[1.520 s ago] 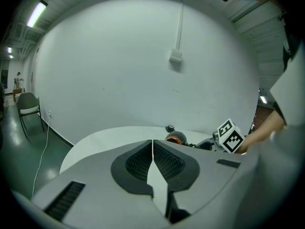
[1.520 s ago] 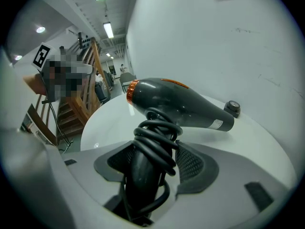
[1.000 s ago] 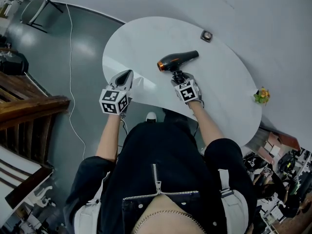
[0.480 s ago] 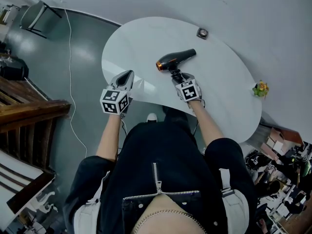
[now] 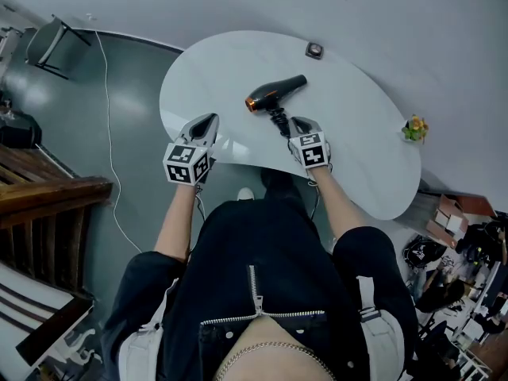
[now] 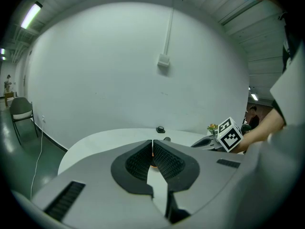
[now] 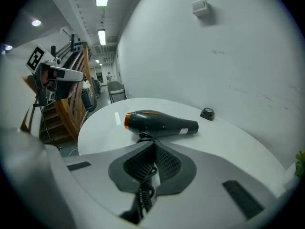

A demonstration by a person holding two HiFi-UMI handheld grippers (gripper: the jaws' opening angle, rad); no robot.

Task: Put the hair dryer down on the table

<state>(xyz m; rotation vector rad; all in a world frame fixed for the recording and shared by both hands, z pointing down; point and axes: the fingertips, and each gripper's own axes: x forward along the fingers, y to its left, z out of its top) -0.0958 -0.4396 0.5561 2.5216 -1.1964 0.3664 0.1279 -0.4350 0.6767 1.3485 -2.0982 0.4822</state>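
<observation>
Head view: black plastic hair dryer (image 5: 278, 92) with an orange nozzle ring lies on its side on the white oval table (image 5: 214, 66), handle (image 5: 275, 112) toward the right gripper (image 5: 300, 122); the left gripper (image 5: 209, 119) hangs well apart.

Left gripper view: jaws together, empty.

Right gripper view: jaws have just been closing and now meet on nothing, with the coiled cord (image 7: 143, 194) behind them.

It looks light, rigid and smooth; the handle is the surest hold.

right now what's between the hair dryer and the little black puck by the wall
Nothing: bare table separates the hair dryer from the puck, clearest in the right gripper view.
</observation>
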